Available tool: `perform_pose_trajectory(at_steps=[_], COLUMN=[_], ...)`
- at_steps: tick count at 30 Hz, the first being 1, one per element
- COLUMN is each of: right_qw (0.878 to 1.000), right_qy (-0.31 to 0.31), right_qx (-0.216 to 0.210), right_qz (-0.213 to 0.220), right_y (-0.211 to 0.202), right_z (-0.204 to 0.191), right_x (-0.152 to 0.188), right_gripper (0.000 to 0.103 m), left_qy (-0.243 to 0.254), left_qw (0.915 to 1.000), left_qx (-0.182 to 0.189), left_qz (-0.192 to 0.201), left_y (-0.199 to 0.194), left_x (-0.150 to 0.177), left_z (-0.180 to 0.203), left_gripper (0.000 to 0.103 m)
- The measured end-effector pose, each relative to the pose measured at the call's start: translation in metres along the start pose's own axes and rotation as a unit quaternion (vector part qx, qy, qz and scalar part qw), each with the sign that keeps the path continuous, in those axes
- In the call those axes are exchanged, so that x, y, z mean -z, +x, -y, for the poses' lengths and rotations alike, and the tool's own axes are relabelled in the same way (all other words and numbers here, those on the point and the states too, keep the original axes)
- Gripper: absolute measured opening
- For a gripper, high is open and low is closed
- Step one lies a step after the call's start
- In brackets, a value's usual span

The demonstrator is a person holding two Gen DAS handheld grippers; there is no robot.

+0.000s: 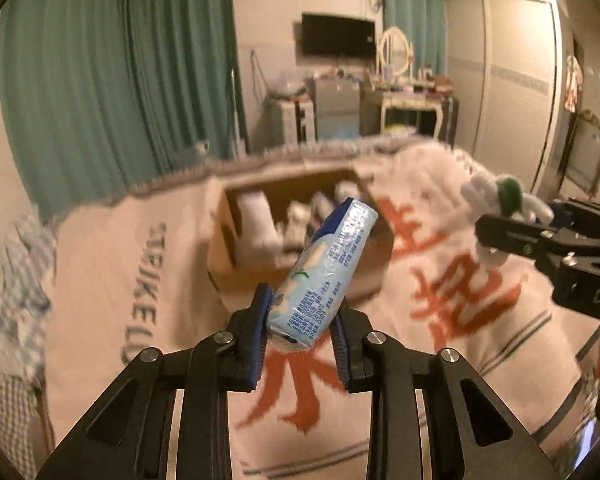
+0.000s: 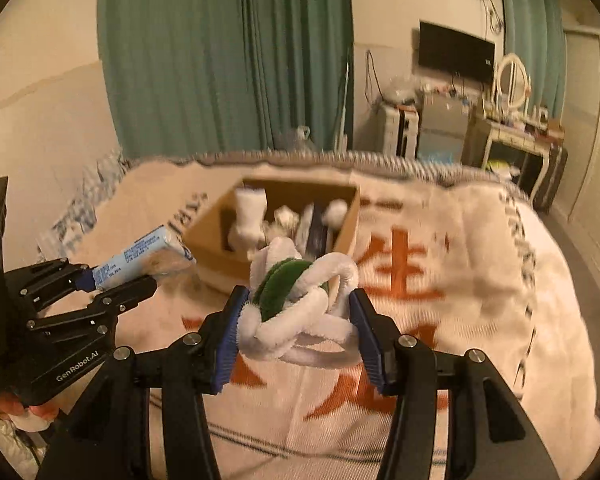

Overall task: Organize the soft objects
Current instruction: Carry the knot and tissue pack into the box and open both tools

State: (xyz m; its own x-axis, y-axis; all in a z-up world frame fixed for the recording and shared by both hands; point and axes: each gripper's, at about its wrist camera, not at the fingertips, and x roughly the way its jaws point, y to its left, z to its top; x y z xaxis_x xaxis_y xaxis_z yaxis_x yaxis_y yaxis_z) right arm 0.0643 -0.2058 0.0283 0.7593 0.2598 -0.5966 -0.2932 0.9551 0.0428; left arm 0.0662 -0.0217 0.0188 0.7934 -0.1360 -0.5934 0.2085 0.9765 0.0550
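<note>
My left gripper (image 1: 300, 320) is shut on a light blue tissue pack (image 1: 326, 272) and holds it tilted in the air above the bed; the pack also shows in the right wrist view (image 2: 140, 258). My right gripper (image 2: 296, 332) is shut on a white and green fuzzy toy (image 2: 296, 296), also lifted; the toy shows at the right of the left wrist view (image 1: 500, 196). An open cardboard box (image 1: 220, 232) with several white soft items lies on the bed ahead of both grippers, and shows in the right wrist view (image 2: 208, 236) too.
A cream blanket with red characters (image 2: 460, 300) covers the bed. Green curtains (image 2: 228, 60) hang behind it. A dresser with a mirror (image 2: 512, 128), a wall TV (image 2: 456, 52) and a wardrobe (image 1: 512, 80) stand beyond the bed.
</note>
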Motion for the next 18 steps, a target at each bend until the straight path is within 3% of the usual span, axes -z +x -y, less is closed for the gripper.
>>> perform_pose_trajectory(at_steps=[8,14,18], right_qw=[0.999,0.999,0.999], right_qy=[-0.017,-0.013,-0.013], right_qx=[-0.009,-0.023,-0.025], right_qz=[0.032,0.032,0.014], right_y=[0.022,0.071,0.119], right_z=[-0.001,0.007,0.01], right_x=[-0.067,-0.105,-0.118], right_gripper=[0.051,0.051,0.051], left_qy=[0.001,-0.014,-0.02], left_qw=[0.999,0.999,0.9995], left_qx=[-0.02,-0.023,-0.02], left_qz=[0.039,0.035,0.011], left_y=[0.019,0.067,0.111], left_x=[-0.056,-0.077,-0.079], left_z=[-0.014,-0.031,-0.038], left_gripper=[0.027,0.027,0.027])
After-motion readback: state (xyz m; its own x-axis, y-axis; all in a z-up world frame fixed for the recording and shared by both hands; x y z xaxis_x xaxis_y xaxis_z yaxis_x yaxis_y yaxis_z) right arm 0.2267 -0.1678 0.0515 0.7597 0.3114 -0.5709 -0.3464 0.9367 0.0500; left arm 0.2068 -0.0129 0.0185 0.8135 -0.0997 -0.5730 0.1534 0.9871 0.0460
